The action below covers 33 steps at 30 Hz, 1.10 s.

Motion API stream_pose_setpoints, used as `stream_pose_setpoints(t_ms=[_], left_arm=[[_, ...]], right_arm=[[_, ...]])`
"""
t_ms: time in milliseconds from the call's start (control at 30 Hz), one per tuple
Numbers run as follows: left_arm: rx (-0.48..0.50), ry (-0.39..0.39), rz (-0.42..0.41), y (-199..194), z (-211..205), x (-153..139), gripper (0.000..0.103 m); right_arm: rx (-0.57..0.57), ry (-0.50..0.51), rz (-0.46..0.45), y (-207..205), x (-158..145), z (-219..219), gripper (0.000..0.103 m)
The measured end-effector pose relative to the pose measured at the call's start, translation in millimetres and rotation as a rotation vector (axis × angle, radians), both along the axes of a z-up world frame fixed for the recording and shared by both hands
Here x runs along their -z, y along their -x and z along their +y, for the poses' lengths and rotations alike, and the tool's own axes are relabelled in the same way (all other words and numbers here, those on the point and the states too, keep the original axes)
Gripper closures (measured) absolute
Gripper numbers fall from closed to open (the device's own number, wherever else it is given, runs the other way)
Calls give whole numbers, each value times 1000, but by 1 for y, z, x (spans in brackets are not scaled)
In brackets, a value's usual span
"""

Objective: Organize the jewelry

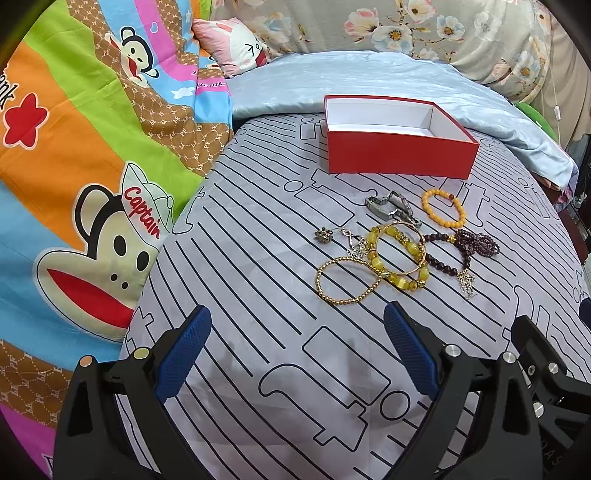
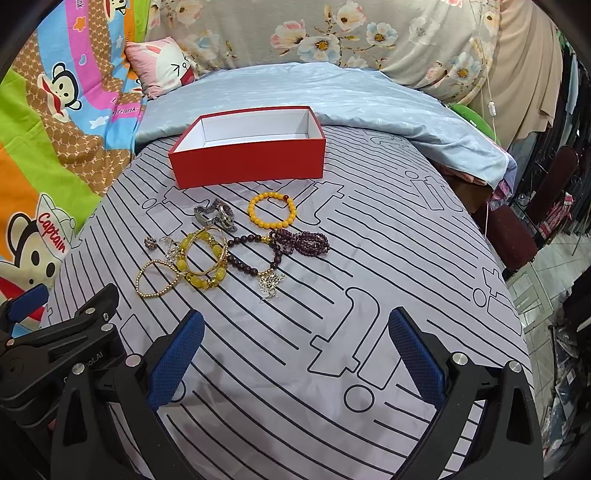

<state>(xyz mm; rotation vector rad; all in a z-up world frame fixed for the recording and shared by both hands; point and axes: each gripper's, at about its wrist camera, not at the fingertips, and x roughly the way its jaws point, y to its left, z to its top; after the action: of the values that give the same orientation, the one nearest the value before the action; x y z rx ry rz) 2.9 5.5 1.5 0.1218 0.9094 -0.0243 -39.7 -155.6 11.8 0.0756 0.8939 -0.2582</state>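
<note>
An open, empty red box [image 1: 399, 155] [image 2: 251, 158] stands on the striped grey bedsheet. In front of it lies a cluster of jewelry: an orange bead bracelet [image 1: 443, 207] [image 2: 272, 211], a silver watch [image 1: 393, 206] [image 2: 216, 216], a yellow stone bracelet with a gold bangle [image 1: 400, 254] [image 2: 205, 258], a gold bead bracelet [image 1: 347, 280] [image 2: 157, 278], dark purple beads [image 1: 461, 247] [image 2: 291, 243] and a small brooch [image 1: 323, 235] [image 2: 149, 242]. My left gripper [image 1: 297, 354] is open and empty, short of the jewelry. My right gripper [image 2: 295, 358] is open and empty too.
A colourful cartoon monkey quilt [image 1: 74, 184] lies to the left. A light blue blanket [image 1: 369, 77] and a floral pillow [image 2: 332, 33] lie behind the box. The bed's right edge [image 2: 517, 295] drops to a cluttered floor.
</note>
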Motion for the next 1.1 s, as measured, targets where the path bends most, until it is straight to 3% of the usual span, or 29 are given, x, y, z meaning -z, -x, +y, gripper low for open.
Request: stream_pose_setpoints(t_ms=[1100], left_arm=[[-4,0,2,2,3,3,11]], right_arm=[[-2,-6,0,2,1,0,5]])
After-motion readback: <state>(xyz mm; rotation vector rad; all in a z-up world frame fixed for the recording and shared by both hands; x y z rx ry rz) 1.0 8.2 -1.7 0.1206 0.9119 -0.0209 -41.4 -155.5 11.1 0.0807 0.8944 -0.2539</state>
